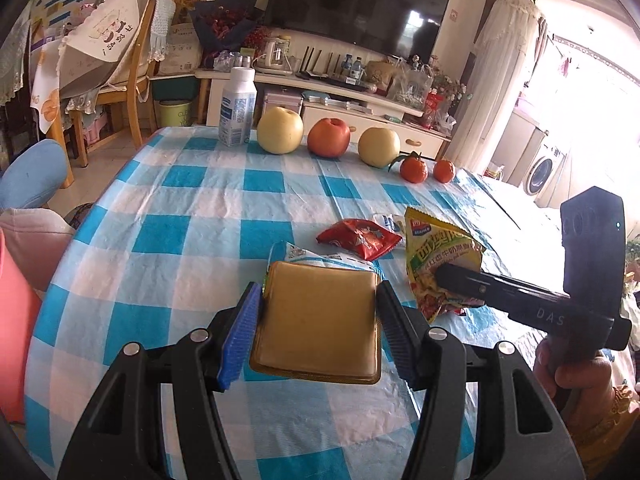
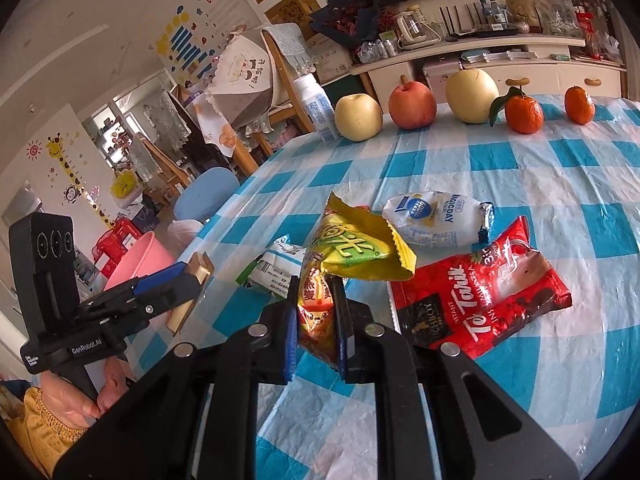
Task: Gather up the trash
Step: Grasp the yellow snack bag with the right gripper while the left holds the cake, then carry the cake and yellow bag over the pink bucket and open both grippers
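Now both are lifting trash clear for binning: the left gripper (image 1: pixel 316 312) is clamping a flat tan square packet (image 1: pixel 318 320), the right gripper (image 2: pixel 316 332) pinching a crumpled yellow snack bag (image 2: pixel 352 252) just right of it.

The desk (image 1: pixel 180 208) wears a cloth checked in bright blue, pale blue and white. The flat packet (image 1: pixel 318 322) is plain tan-gold. The crumpled wrapper (image 2: pixel 352 248) is yellow with green lettering and red print lower down. One sachet (image 2: pixel 480 284) is red with white script, another pouch (image 2: pixel 434 220) white with a blue roundel. The left tool (image 1: pixel 318 332) has blue pads (image 1: pixel 240 328) on black.
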{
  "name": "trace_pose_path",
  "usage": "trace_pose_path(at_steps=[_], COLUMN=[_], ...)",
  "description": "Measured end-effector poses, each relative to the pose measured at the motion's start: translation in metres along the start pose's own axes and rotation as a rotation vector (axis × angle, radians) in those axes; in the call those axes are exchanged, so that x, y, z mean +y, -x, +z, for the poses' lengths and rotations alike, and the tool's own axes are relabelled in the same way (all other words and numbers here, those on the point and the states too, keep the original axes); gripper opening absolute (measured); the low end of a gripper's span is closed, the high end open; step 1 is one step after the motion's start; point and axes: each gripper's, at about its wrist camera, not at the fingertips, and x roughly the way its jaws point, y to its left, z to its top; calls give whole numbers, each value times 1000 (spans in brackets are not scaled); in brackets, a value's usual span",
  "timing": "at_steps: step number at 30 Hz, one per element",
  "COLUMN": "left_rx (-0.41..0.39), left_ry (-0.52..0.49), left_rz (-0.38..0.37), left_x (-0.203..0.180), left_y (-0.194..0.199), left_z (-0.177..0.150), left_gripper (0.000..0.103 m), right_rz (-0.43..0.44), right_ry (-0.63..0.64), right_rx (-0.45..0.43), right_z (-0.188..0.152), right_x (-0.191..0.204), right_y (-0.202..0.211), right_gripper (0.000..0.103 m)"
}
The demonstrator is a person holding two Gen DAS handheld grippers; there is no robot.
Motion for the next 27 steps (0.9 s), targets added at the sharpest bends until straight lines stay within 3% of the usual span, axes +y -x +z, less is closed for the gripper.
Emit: trace_pose_path(at_steps=[9,15,27], left_rx=[-93,-193,-351], left_ry=[81,207,520], left_rz=[15,76,376], left_x=[35,85,196], left_y=[32,65,123], left_z=[11,17,-4], left_gripper=[60,60,60], right_rz=[32,69,230], right_ry=[55,113,290], right_rx=[46,79,176], right_z=[3,13,41], right_x=[50,90,219], right_y=[-15,-31,-99], right_gripper=[16,16,16])
